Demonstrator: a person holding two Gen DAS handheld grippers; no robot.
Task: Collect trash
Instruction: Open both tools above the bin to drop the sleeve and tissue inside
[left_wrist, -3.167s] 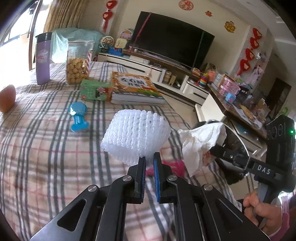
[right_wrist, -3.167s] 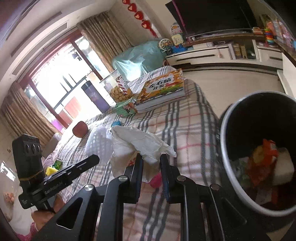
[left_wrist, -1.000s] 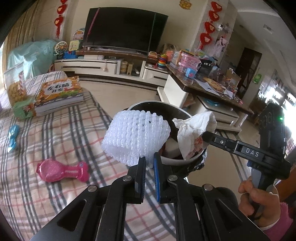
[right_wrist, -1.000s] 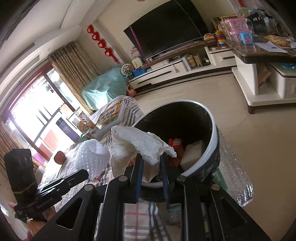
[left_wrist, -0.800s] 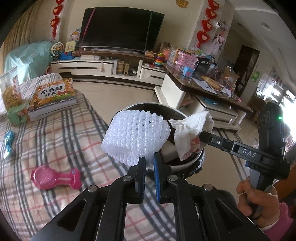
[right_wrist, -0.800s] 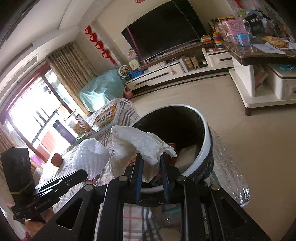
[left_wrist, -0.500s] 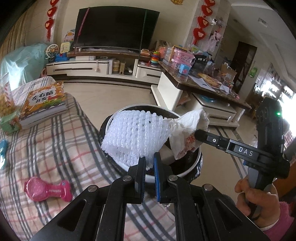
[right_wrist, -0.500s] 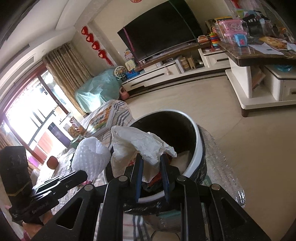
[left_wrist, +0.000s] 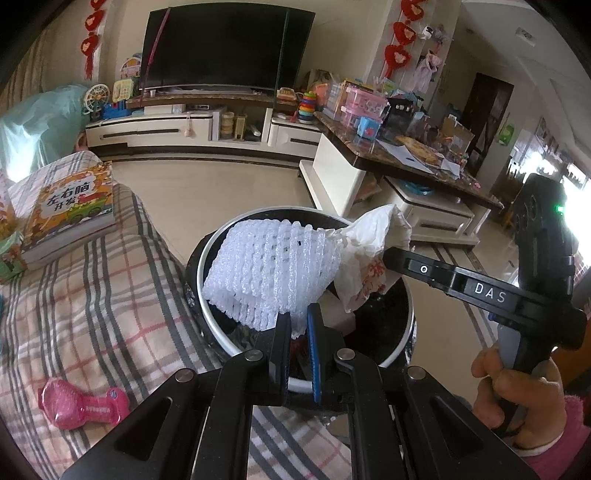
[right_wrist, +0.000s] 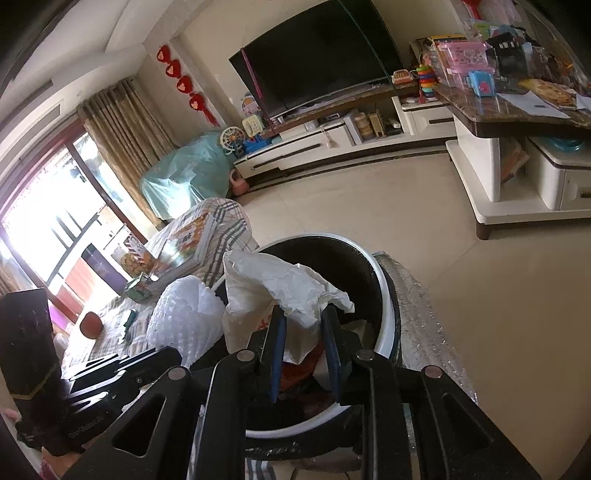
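Hanging over the open mouth of the trash bin (left_wrist: 212, 295), the white foam net (left_wrist: 273, 273) is pinched at its lower edge between the two jaws of the left gripper (left_wrist: 298, 332), which are closed on it almost completely. Most of the net spreads above and to the left of the jaws, over the near left part of the bin's white rim.

Just to the right of the net, and touching it, is the crumpled white paper (right_wrist: 280, 291) with some red print. Its lower part hangs between the jaws of the right gripper (right_wrist: 303, 332), and its upper part folds over the tips. These jaws are opening; a gap shows beside the paper on the right jaw's side, and whether the left jaw still presses the paper I cannot tell. The paper is also above the bin, near its middle.

Inside the bin, some red and white trash lies at the bottom.

The bin stands on the floor against the edge of a surface covered with a plaid cloth (left_wrist: 110, 295). On the cloth lie a pink toy (left_wrist: 79, 406) and, farther away, a thick book (left_wrist: 70, 210). A hand (left_wrist: 517, 387) in a pink sleeve holds the right gripper's handle.
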